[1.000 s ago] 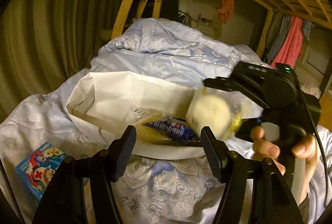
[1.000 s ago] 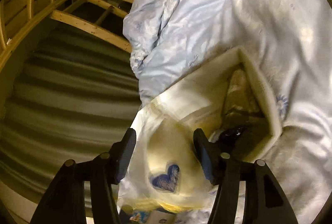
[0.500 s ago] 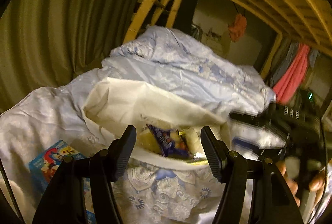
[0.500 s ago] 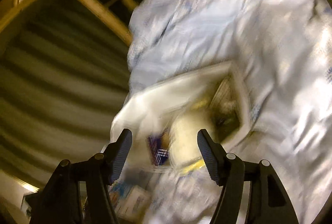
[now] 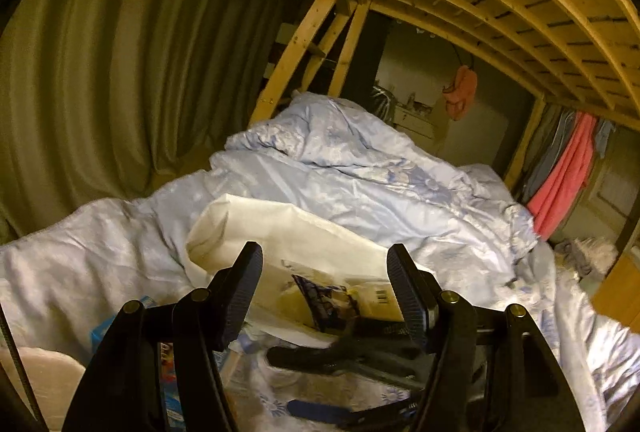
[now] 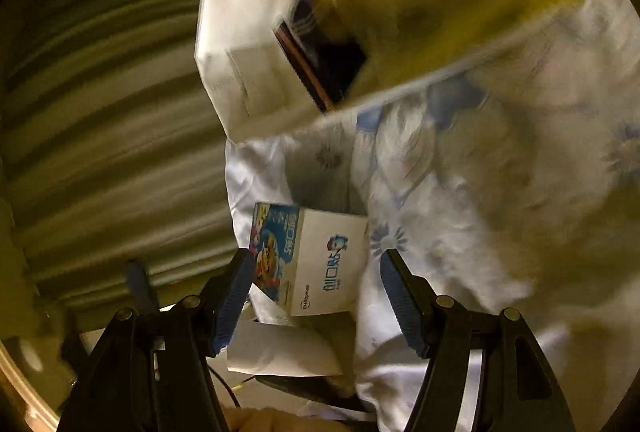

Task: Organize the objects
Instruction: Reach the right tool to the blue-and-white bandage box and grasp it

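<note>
Part done, by the look: packets [image 5: 320, 298] are already seen inside the bag [image 5: 280, 232] on the bed [image 5: 360, 175]. A box [image 6: 316, 260] is left just outside the bag. Left tongs [image 5: 325, 296] and right tongs [image 6: 316, 302] stand apart, nothing gripped; box lined up beyond the right pair.

Right wrist view smeared by motion: white paper bag [image 6: 256, 43] and dark packet [image 6: 320, 59] in its mouth streaked, packet print unreadable. Floral quilt [image 6: 500, 191] pattern blurred. Small box [image 6: 316, 256] near edge partly behind finger [image 6: 236, 292]. Left wrist view: blue box [image 5: 168, 384] mostly hidden behind left gripper [image 5: 324, 292] body; bag contents partly covered, barcode label [image 5: 380, 296] too small to read. Right gripper [image 5: 360, 356] below blurred, cut by frame bottom.
</note>
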